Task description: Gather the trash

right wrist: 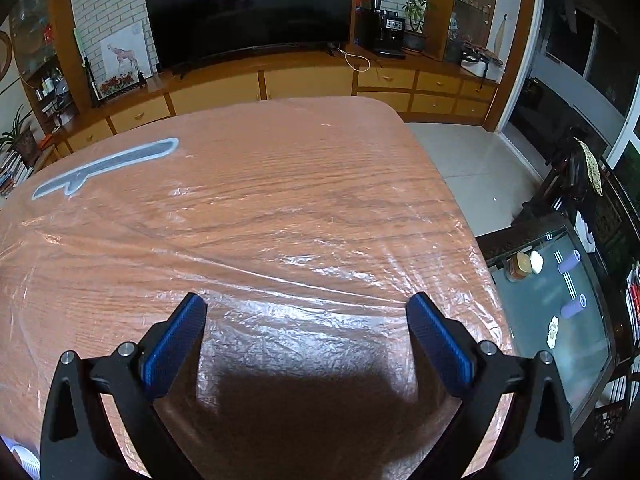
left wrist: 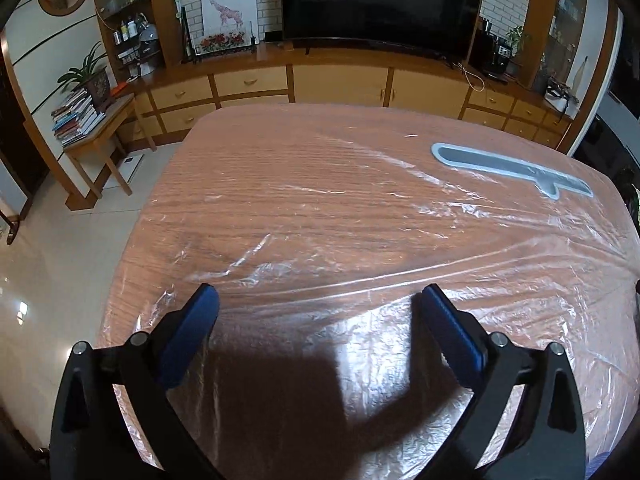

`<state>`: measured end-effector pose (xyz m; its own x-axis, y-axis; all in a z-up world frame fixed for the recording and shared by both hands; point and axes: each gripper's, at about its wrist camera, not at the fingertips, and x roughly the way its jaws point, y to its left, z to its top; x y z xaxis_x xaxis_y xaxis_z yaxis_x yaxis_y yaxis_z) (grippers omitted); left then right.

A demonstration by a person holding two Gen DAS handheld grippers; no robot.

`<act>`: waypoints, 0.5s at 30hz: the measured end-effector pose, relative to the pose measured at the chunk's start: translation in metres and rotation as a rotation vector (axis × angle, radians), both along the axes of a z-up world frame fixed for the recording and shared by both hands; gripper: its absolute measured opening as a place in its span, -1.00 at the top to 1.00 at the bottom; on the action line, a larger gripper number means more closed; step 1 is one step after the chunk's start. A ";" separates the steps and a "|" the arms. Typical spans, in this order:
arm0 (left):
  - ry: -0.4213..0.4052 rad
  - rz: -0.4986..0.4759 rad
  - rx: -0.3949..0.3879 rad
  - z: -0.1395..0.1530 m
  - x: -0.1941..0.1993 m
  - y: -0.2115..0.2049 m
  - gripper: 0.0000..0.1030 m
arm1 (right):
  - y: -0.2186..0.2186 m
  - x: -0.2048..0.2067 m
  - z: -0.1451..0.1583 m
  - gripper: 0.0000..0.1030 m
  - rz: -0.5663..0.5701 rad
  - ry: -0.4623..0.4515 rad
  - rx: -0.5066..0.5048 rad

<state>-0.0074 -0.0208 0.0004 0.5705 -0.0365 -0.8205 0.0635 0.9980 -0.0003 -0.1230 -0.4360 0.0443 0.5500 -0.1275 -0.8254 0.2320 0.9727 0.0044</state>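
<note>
Trash here seems to be the thin clear plastic sheet (left wrist: 320, 208) that lies wrinkled over the whole wooden table (left wrist: 280, 136); I see no other loose rubbish on it. Both my tongs are wide and hold nothing: the left gripper (left wrist: 320, 300) and the right gripper (right wrist: 306, 304) hang over the near edge of the sheet, and I cannot tell if the pads touch it.

What can go wrong, in my judgement: the film is thin and slippery, so the pads may close on air or take only one small fold, which then slips out. If I pull too fast, it may tear, or drag against the grey inlay (left wrist: 508, 168) set in the far part of the table.

I can read no brand, label or writing; the television (right wrist: 248, 8) behind is dark.
</note>
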 end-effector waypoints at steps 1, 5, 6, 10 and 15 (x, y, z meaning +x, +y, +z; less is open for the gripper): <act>0.001 0.002 0.000 0.000 0.000 0.000 -0.97 | 0.000 0.001 0.000 -0.93 0.000 0.001 -0.001; 0.001 0.002 0.000 0.000 0.000 0.000 -0.97 | 0.001 0.001 0.000 -0.93 0.000 0.001 -0.002; 0.001 0.002 0.001 0.000 0.000 0.000 -0.97 | 0.001 0.001 0.000 -0.93 0.000 0.001 -0.002; 0.001 0.004 -0.001 0.000 0.000 0.000 -0.97 | 0.001 0.001 0.000 -0.93 0.000 0.001 -0.002; 0.001 0.004 0.000 0.001 0.000 0.000 -0.97 | 0.001 0.001 0.000 -0.93 0.000 0.001 -0.002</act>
